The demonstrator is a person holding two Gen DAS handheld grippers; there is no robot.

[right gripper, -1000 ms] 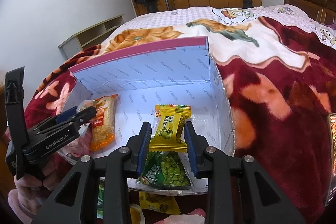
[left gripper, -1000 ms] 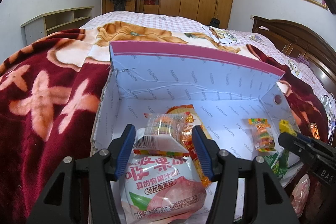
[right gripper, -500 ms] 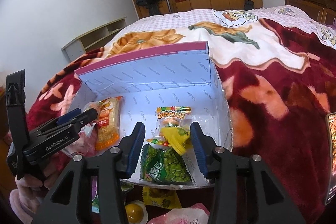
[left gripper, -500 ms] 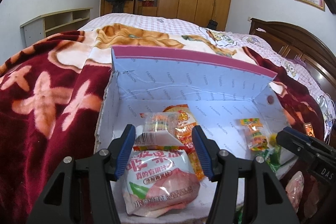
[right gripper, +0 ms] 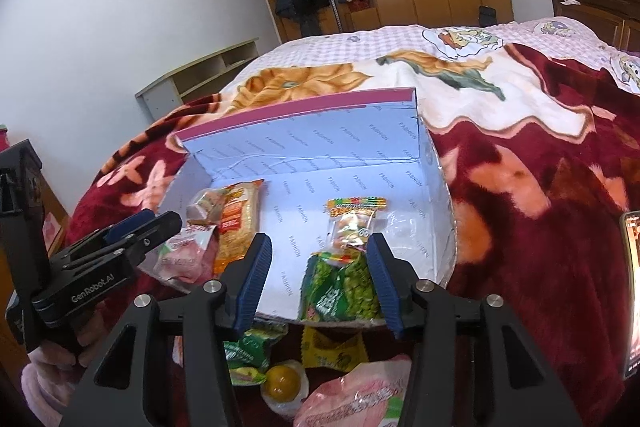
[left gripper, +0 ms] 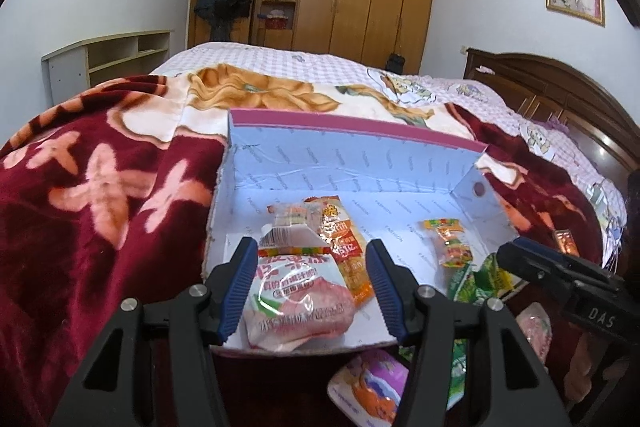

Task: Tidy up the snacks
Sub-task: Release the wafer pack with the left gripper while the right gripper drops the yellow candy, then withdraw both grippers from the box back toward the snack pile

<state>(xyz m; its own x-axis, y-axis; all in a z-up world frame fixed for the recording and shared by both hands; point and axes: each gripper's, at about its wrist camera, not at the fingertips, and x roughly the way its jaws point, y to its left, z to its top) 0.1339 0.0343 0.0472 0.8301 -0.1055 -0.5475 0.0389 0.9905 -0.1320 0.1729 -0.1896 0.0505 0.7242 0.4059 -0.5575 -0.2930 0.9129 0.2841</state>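
A pale blue box [left gripper: 352, 163] with a pink top edge lies open on the bed; it also shows in the right wrist view [right gripper: 320, 147]. My left gripper [left gripper: 310, 283] is open, its jaws either side of a pink jelly pouch [left gripper: 298, 301] lying at the box's front. An orange cracker pack [left gripper: 344, 247] lies behind it. My right gripper [right gripper: 320, 277] is open over a green pea pack [right gripper: 342, 291] at the box's front right. A small candy bag [right gripper: 352, 227] lies beyond it.
More snacks lie on the red blanket in front of the box: a yellow jelly cup [right gripper: 283, 381], a yellow packet [right gripper: 332, 349], a pink pouch [right gripper: 356, 397], green packets [right gripper: 248, 351]. A phone [right gripper: 632, 291] lies at the right. Wardrobes stand behind the bed.
Both grippers have opened and drawn back toward me. The jelly pouch and the pea pack, held a second ago, now lie in the box. The yellow packet has dropped from the right gripper.
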